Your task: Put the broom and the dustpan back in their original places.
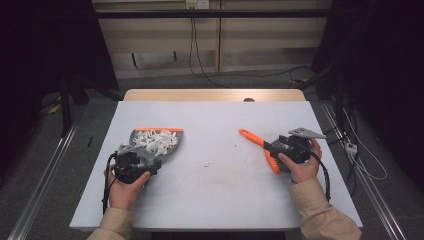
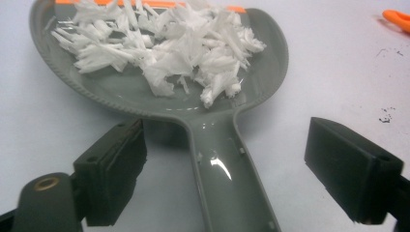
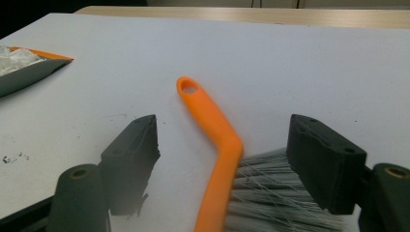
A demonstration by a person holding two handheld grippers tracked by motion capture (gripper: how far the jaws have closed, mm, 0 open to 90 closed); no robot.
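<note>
A grey dustpan (image 1: 159, 141) with an orange lip lies left of the table's middle, heaped with white shreds (image 1: 156, 139). Just behind it, my left gripper (image 1: 144, 160) is open. In the left gripper view its jaws stand wide on either side of the dustpan handle (image 2: 227, 179) without touching it, and the shreds (image 2: 164, 46) fill the pan ahead. An orange-handled brush (image 1: 253, 138) lies at the right. My right gripper (image 1: 275, 151) is open around it. In the right gripper view the orange handle (image 3: 212, 125) and grey bristles (image 3: 273, 200) lie between the spread jaws.
A white sheet (image 1: 215, 122) covers the table, with a few dark specks (image 1: 207, 164) near its middle. A wooden strip (image 1: 215, 95) runs along the far edge. Cables (image 1: 360, 155) and metal rails lie on the floor on both sides.
</note>
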